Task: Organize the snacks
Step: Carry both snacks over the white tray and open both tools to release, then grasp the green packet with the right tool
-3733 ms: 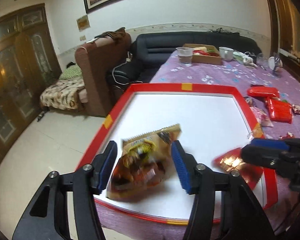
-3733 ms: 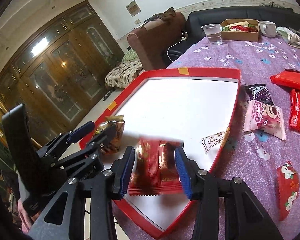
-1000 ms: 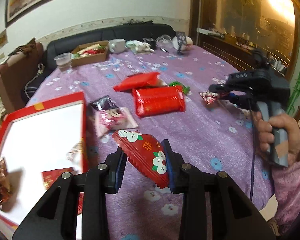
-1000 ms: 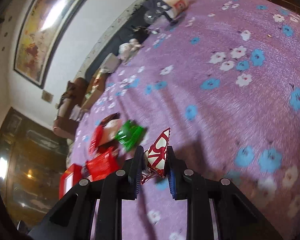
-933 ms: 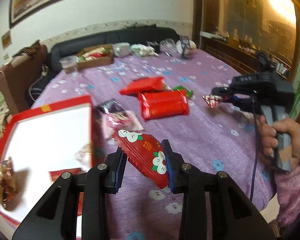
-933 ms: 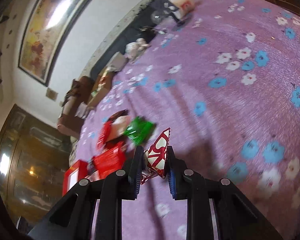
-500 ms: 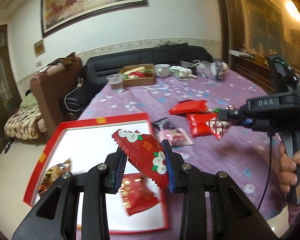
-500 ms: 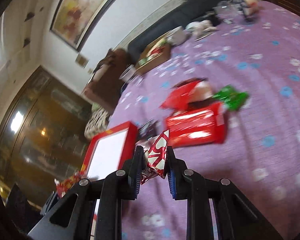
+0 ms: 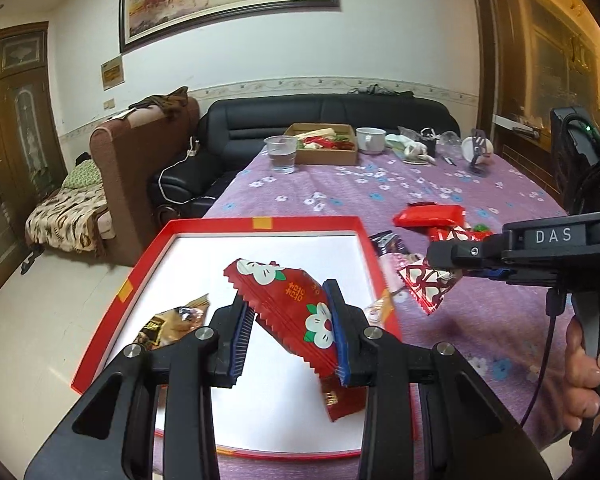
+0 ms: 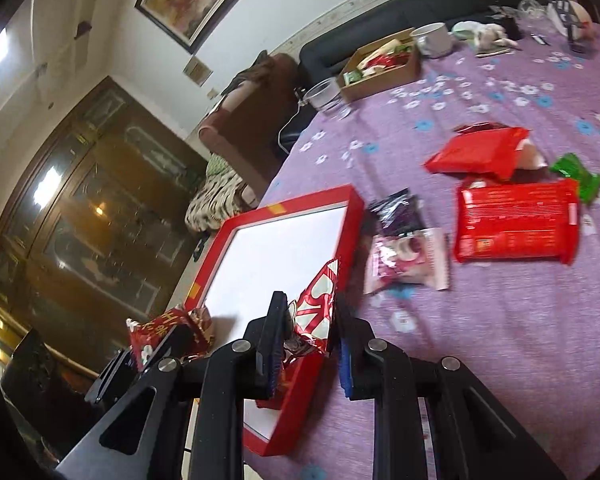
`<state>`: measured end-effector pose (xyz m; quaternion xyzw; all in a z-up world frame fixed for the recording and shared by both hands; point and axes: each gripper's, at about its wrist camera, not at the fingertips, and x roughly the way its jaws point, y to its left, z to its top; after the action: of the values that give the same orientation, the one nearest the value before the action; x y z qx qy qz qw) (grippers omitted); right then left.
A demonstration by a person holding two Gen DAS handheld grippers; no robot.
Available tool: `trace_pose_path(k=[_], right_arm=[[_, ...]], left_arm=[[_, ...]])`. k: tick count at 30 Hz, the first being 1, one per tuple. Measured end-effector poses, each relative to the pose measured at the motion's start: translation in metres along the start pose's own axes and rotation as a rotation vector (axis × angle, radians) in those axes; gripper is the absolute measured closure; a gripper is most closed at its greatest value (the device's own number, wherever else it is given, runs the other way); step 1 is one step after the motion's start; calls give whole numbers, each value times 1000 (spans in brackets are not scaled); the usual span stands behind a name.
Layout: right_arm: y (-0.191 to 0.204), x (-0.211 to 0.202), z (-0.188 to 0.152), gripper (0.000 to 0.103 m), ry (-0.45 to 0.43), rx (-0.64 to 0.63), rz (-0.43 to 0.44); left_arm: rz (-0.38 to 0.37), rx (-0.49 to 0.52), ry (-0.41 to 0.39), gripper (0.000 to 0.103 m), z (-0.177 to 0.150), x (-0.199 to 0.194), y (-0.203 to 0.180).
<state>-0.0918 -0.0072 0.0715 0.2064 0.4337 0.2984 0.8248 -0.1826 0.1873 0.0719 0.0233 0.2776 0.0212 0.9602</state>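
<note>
Snacks lie scattered on the bench under a purple flowered cloth point(image 9: 380, 196), and I go through them from the biggest thing down. Largest is the shallow red-rimmed tray with a white floor point(image 9: 204, 222), set at the near left corner of the bench. Inside it I see a brown and gold foil packet point(image 9: 172, 322) at the near left and a small red packet point(image 9: 342, 398) at the near right, partly hidden behind my left fingers. To the right of the tray on the cloth lie a long flat red packet point(image 10: 516, 220), a second red packet point(image 10: 478, 154) beyond it, a pink packet point(image 10: 408, 260) and a dark purple one point(image 10: 396, 210) just beside the tray's rim, and a small green wrapper point(image 10: 578, 176) farther right. My left gripper point(image 9: 290, 320) pinches a red sachet printed with white flowers point(image 9: 288, 302), tilted, above the tray floor. My right gripper point(image 10: 306, 332) is pressed onto a small red wrapper with white hearts point(image 10: 316, 300), held over the tray's right rim. In the left view I see my right hand point(image 9: 588, 368) on its handle.
</note>
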Motion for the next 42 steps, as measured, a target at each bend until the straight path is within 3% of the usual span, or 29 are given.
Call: trace_pose_path(k=[18,24,27,28,33,42], right_arm=[[39,50,-9,80,91,-49,20],[52,60,-13,76,118,-63,54],[52,55,-11,66,96,-52,88],[50,50,-10,65,71,-53,89],[29,29,1,63,-6,-30,65],[-66,-19,18,62,-116,133,-53]], left_arm=[[29,-27,51,71,-11,16,20],[103,-53,69,69,-13,20,33],[150,-97,77,63,-13,22,49],[171,-117,78,56,-13,22,54],[206,-145,76,55,-14,24,64],[148,-50,76,55,-7,26,27]])
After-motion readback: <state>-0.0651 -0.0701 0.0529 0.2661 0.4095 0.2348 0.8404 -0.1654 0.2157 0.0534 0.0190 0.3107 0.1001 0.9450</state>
